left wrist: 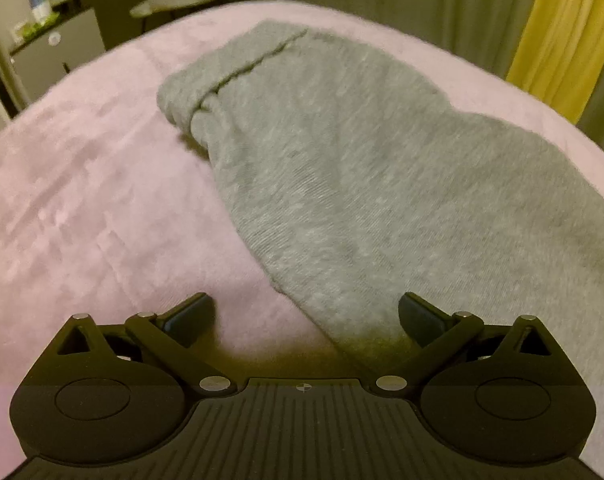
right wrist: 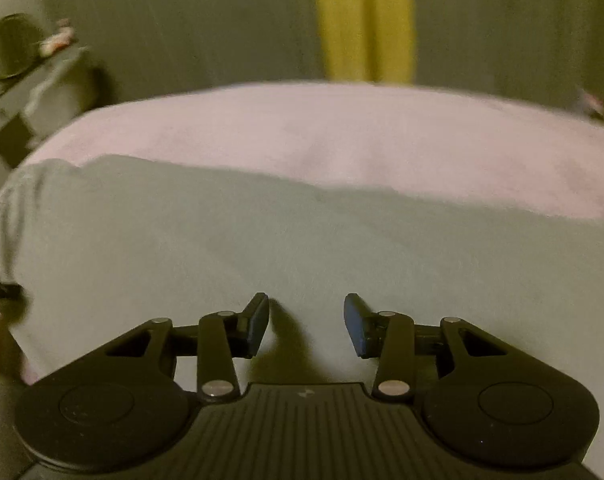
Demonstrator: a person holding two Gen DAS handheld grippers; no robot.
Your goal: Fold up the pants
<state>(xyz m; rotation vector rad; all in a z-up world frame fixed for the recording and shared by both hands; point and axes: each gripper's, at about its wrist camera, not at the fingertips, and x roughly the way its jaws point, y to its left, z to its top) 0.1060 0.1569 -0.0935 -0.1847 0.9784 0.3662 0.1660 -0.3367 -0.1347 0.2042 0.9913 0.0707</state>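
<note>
Right now the grey pants [left wrist: 342, 168] lie spread on a pink blanket [left wrist: 81, 200] that covers the bed. From the left wrist camera they run from a cuff [left wrist: 185, 96] at about 11 o'clock down to the 4 o'clock edge. The left gripper [left wrist: 306, 316] hovers with its fingers spread wide and nothing between them; the pants' near edge passes between the tips, the right finger over cloth, the left over blanket. From the right wrist camera, the right gripper [right wrist: 306, 326] is also parted and empty, just above the grey fabric. A yellow curtain [right wrist: 362, 20] hangs at 12 o'clock.
</note>
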